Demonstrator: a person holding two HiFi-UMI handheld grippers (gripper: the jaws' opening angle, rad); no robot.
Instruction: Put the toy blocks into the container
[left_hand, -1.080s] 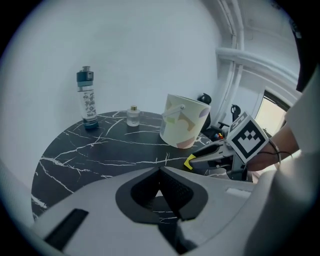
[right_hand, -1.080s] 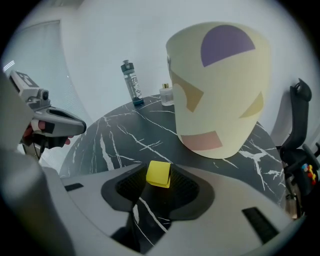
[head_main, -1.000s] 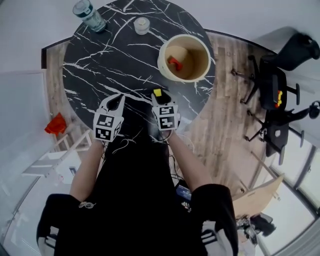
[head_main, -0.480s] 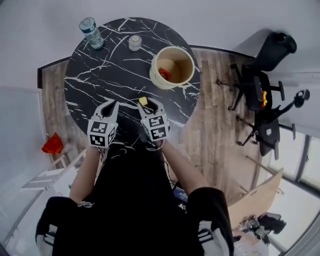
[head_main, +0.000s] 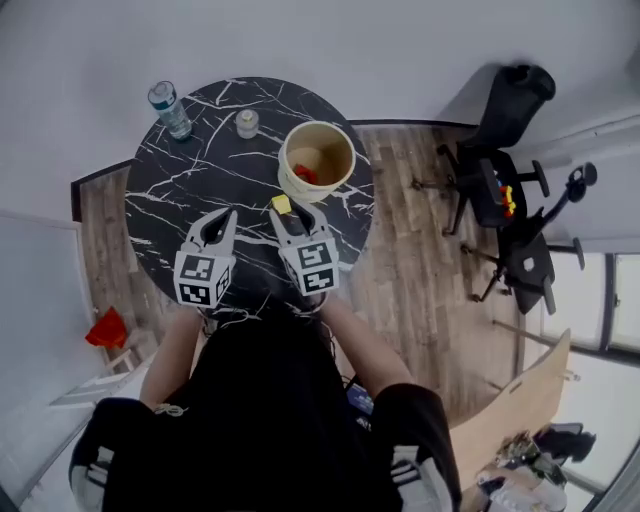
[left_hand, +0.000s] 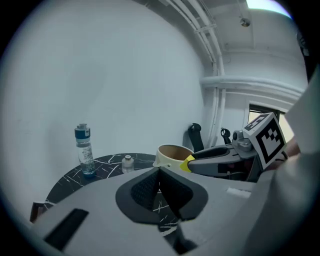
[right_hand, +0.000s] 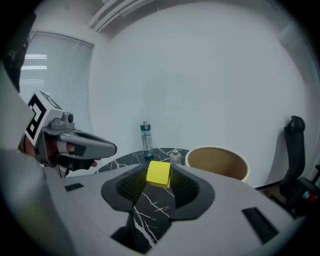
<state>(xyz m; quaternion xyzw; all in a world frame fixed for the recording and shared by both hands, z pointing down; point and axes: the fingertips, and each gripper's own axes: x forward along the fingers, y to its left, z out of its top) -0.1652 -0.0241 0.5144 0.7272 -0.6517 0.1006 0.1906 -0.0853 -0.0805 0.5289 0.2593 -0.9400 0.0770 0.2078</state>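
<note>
– Yellow block (right_hand: 159, 173) is what we hold: our right gripper (head_main: 287, 210) has its jaws spread wide, with the pads pressed on both sides of it.
– Where do we have it?
– Over the black marble table (head_main: 200, 185), just on the near side of the cream container (head_main: 284, 172), which has a red block (head_main: 306, 175) inside.
– And our left gripper (head_main: 224, 216)?
– Left of the right one, jaws closed together, nothing between them.
</note>
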